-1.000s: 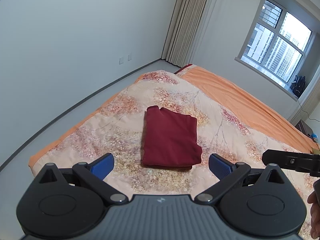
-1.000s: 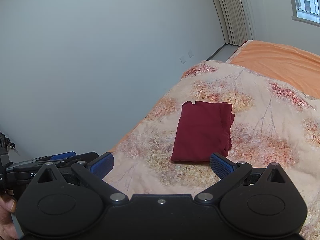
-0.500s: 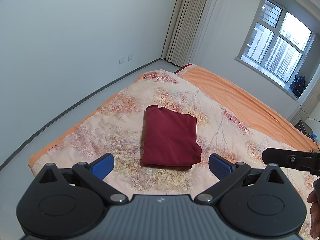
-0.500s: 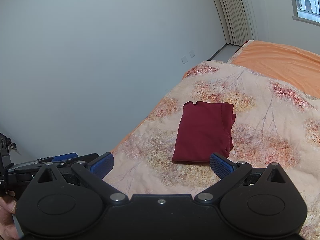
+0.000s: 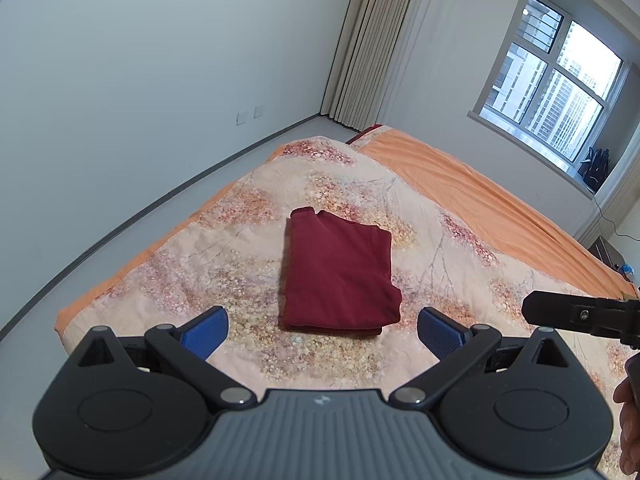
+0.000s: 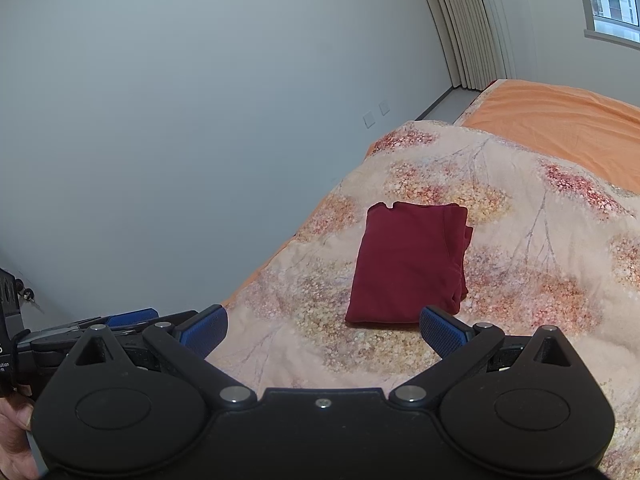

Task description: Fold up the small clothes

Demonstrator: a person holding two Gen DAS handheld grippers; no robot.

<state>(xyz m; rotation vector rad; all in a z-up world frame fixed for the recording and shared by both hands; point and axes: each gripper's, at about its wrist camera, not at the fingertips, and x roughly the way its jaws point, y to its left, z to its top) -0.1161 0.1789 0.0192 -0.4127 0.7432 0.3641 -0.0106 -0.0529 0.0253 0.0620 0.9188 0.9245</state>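
A dark red garment (image 5: 338, 276) lies folded into a neat rectangle on the floral quilt (image 5: 240, 240); the right wrist view shows the same garment (image 6: 410, 262) on the quilt (image 6: 532, 272). My left gripper (image 5: 322, 332) hovers open above the bed's near edge, short of the garment, holding nothing. My right gripper (image 6: 324, 330) is also open and empty, pulled back from the garment's near edge. A finger of the right gripper (image 5: 576, 314) shows at the right edge of the left wrist view. The left gripper's body (image 6: 108, 326) appears at lower left in the right wrist view.
An orange sheet (image 5: 480, 204) covers the far half of the bed. A grey wall (image 5: 140, 80) and floor strip run along the left side. Curtains (image 5: 372, 40) and a window (image 5: 560, 88) stand at the back. A person's hand (image 5: 630, 420) holds the right gripper.
Both grippers have drawn slightly back and up from the bed; the garment sits a little farther away in view. The garment itself has not moved.
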